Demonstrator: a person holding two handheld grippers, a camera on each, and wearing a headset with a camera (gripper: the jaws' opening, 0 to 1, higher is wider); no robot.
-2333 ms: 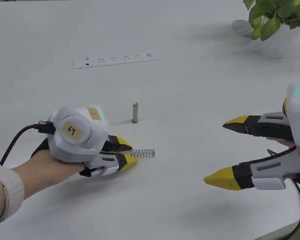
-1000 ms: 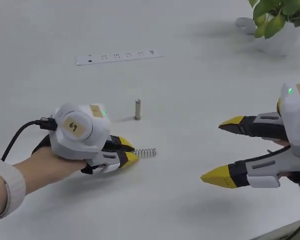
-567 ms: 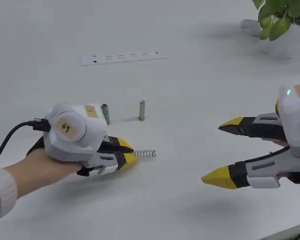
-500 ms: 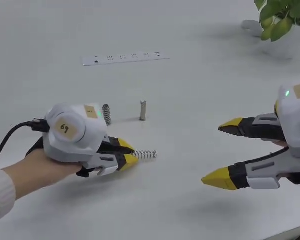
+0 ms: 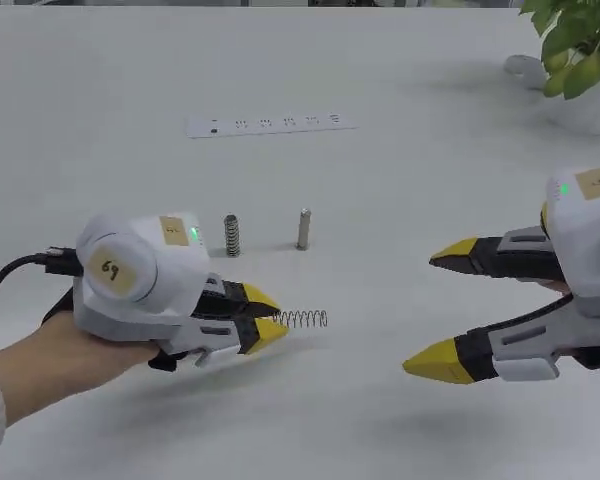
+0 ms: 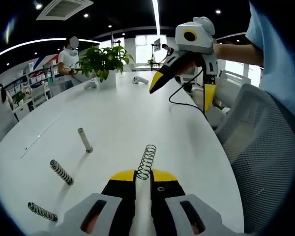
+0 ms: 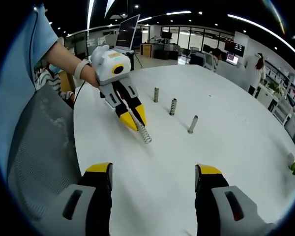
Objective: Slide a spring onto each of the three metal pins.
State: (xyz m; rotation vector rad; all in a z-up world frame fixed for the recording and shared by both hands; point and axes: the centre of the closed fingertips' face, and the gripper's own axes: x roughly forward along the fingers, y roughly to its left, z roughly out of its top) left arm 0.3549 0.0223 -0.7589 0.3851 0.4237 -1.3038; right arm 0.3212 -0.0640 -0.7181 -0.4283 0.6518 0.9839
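1. Pinching one end of a spring (image 5: pixel 302 319), the left gripper (image 5: pixel 276 318) has its jaws clenched; the coil juts out past the tips above the table (image 5: pixel 400 150).
2. Bare pin (image 5: pixel 303 229) stands upright at twelve o'clock from that spring, apart from it.
3. Spring-covered pin (image 5: pixel 231 235) stands at nine o'clock of the bare pin.
4. Right gripper (image 5: pixel 420 314) hovers at three o'clock, jaws spread, holding nothing.

A plain white worktop (image 5: pixel 400 80) with a smooth, matt finish carries a thin coiled wire spring (image 5: pixel 305 319) of bright, shiny metal and a short grey metal pin (image 5: pixel 304 229) with a duller sheen. The left claw (image 5: pixel 270 318) and right claw (image 5: pixel 420 312) have lightly glossy white plastic shells and matt black-and-yellow plastic jaws.
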